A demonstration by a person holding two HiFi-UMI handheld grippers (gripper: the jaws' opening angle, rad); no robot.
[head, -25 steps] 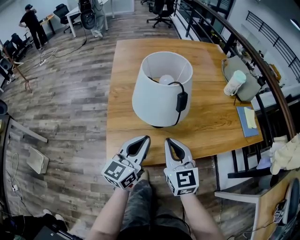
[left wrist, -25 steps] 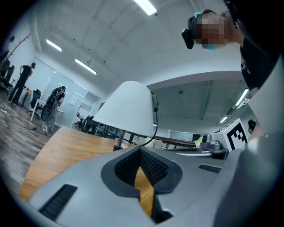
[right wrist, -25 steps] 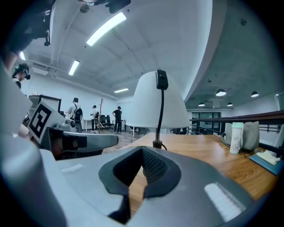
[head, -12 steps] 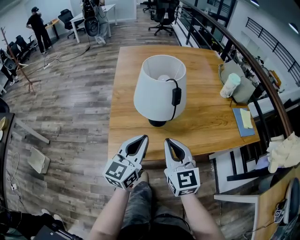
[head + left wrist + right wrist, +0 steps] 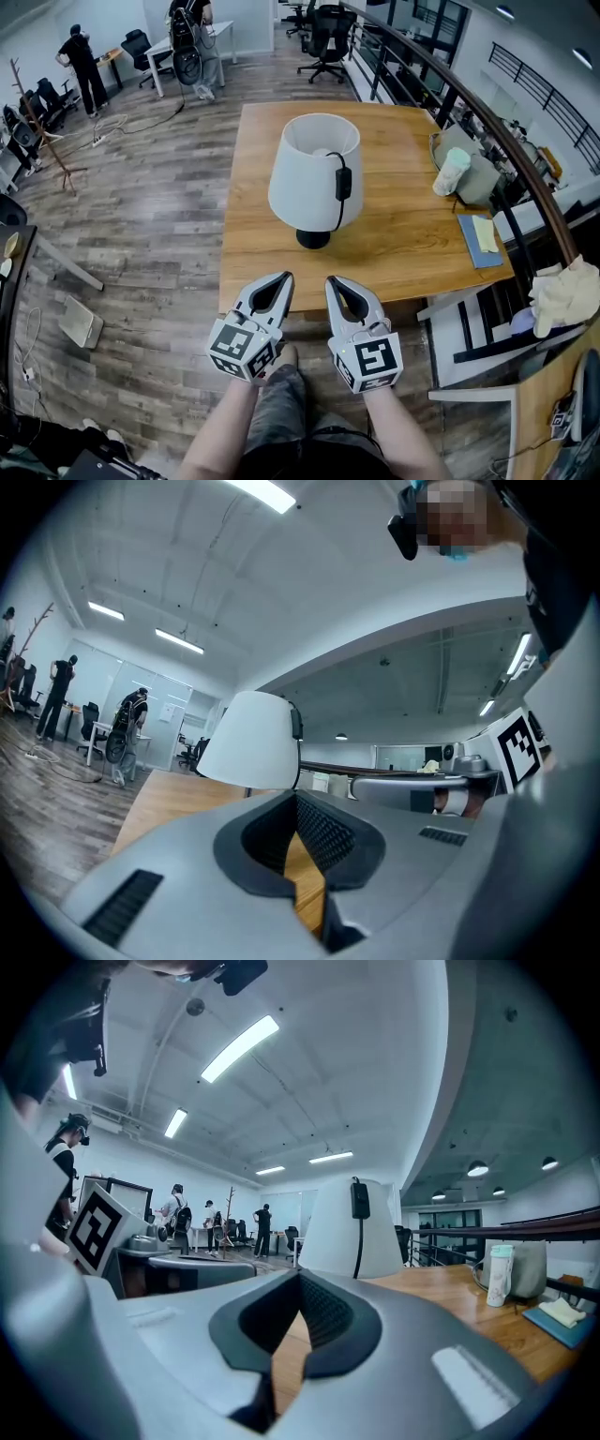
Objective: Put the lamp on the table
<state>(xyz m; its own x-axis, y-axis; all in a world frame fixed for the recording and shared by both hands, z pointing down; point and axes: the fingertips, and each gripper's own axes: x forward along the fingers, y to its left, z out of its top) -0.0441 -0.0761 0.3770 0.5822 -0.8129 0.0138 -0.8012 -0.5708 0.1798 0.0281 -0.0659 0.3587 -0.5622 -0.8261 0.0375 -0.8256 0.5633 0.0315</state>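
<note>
Wood-plank office flooring is stretching away on all sides, and a rectangular wooden table is filling the middle of the head view. On it, at twelve o'clock from the person, a white cone-shaded lamp is standing upright on its round black base, well inside every edge. Its black cord with an inline switch is draping over the shade's rim and hanging down the near side. At two o'clock a pale lidded tumbler is standing, and at three o'clock a blue notebook is lying near the right edge, both well apart from the lamp.

The left gripper and the right gripper are hovering side by side at six o'clock, just beside the table's near edge. Both are clenched with nothing between the pads; each gripper view is showing only tabletop and the distant lamp past the closed tips.

Judging from this, the placing looks done and the step in hand is simply keeping clear. Doing that well means holding both grippers low and away from the twelve o'clock line, since the dangling cord is facing them and a snag could tip the shade.
</note>
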